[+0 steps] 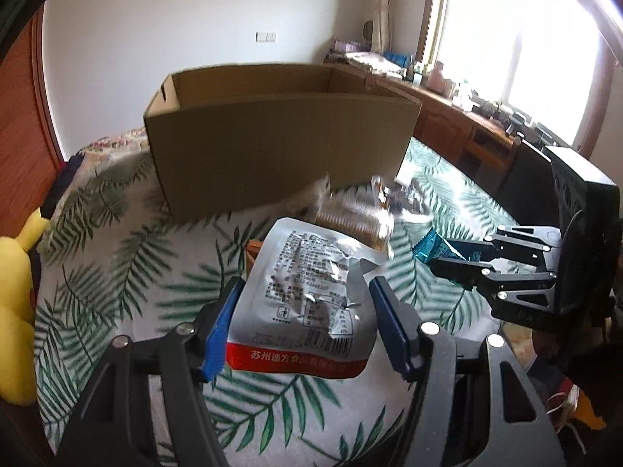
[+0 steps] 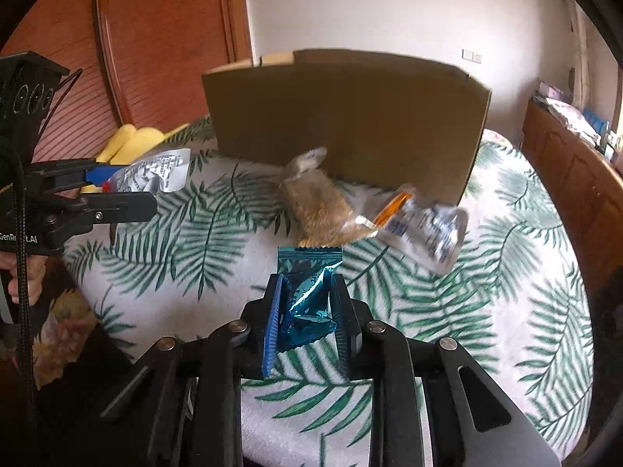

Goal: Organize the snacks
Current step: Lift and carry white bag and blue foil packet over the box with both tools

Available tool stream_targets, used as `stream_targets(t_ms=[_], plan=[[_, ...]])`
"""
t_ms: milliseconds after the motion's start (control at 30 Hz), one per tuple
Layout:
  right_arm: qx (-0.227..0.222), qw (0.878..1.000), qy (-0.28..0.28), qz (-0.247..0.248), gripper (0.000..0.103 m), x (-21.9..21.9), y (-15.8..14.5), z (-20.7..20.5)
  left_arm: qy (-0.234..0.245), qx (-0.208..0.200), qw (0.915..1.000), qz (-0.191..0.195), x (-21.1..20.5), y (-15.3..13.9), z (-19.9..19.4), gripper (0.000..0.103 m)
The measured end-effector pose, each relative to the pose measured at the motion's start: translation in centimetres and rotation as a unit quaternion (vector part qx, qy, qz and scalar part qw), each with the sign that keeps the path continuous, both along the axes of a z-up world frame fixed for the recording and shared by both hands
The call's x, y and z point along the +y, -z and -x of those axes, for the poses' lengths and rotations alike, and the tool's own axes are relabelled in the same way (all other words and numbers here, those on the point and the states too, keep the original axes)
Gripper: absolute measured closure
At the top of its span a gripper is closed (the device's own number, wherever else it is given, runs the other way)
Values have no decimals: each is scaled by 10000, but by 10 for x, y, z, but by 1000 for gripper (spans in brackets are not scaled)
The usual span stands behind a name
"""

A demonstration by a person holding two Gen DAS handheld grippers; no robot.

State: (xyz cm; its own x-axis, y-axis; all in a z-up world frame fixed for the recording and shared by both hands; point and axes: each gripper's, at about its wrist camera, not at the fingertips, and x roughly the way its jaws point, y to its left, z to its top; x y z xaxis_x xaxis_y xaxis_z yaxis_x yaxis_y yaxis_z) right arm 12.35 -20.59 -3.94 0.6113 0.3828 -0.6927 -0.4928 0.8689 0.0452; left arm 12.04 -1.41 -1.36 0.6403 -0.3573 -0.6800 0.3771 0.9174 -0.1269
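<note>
My left gripper (image 1: 303,292) is shut on a silver snack pouch (image 1: 311,292) with a red bottom band, held above the leaf-print bed; it also shows in the right wrist view (image 2: 155,175). My right gripper (image 2: 305,284) is shut on a blue foil snack packet (image 2: 307,292), also seen at the right of the left wrist view (image 1: 432,247). An open cardboard box (image 1: 280,148) (image 2: 346,116) stands on the bed ahead of both grippers. A clear packet of brown biscuits (image 2: 319,206) and a clear packet with orange print (image 2: 424,222) lie in front of the box.
The bed has a white cover with green leaves (image 2: 486,272). A yellow plush toy (image 1: 15,311) lies at the bed's left edge. A wooden sideboard (image 1: 459,116) with clutter runs under the window. A wooden wardrobe (image 2: 155,39) stands behind the bed.
</note>
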Motion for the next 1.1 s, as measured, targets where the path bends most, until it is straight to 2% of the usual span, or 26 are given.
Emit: stream_targets(t_ms=[700,933,1100], plan=[[-607,9977,273,-114,80,-13,-81,-54,-93,-579,9983,42,-13,-59,-51,39],[-705,9970,305,-27,80,-6,-96,-77,-176,-725,9972,-11,-15,-78,-77,39],[-707,9969,342,-59,80,-4,-102,-93,-285,-670,9973,33,-12,-82,-101,39]])
